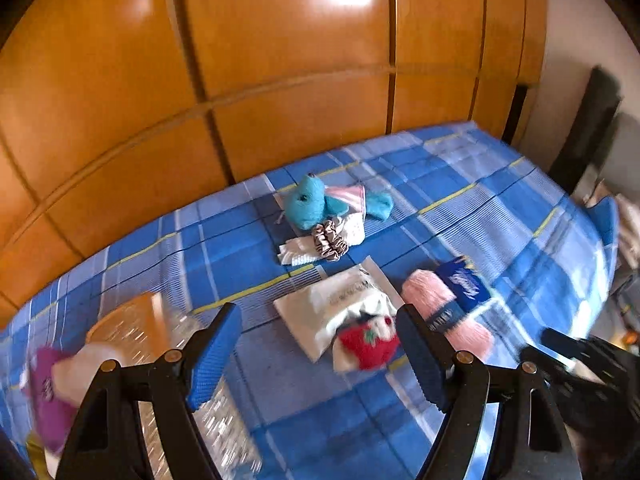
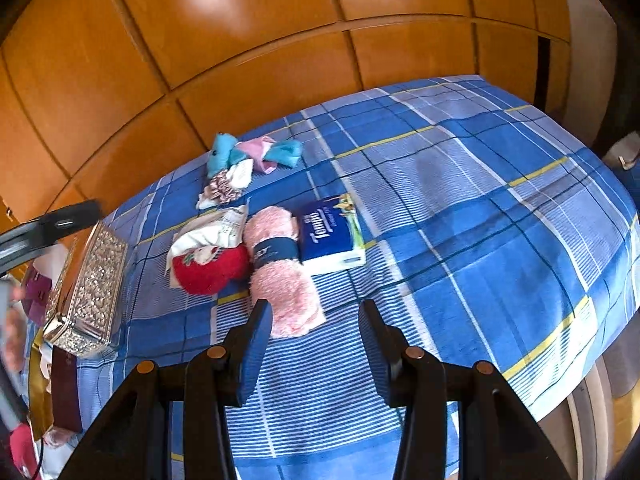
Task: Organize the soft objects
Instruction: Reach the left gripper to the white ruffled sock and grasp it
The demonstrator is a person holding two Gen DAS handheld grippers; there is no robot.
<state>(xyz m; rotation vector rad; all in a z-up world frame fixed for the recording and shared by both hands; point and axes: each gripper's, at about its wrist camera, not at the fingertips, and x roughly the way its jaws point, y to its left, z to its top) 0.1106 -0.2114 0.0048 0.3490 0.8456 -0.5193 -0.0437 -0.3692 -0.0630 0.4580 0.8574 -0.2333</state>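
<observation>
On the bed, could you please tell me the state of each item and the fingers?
Pink yarn skein: lying flat, banded.
Tissue pack: flat, sealed.
Red plush: lying against yarn.
Blue plush: lying down.
Left gripper: fingers open, empty.
Right gripper: fingers open, empty.

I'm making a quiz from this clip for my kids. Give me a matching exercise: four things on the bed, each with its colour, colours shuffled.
Things:
1. plush toy
2. yarn skein
3. tissue pack
4. strawberry toy

Colours:
A. red
B. dark blue and white
C. turquoise
D. pale pink

Pairs: 1-C, 2-D, 3-B, 4-A
</observation>
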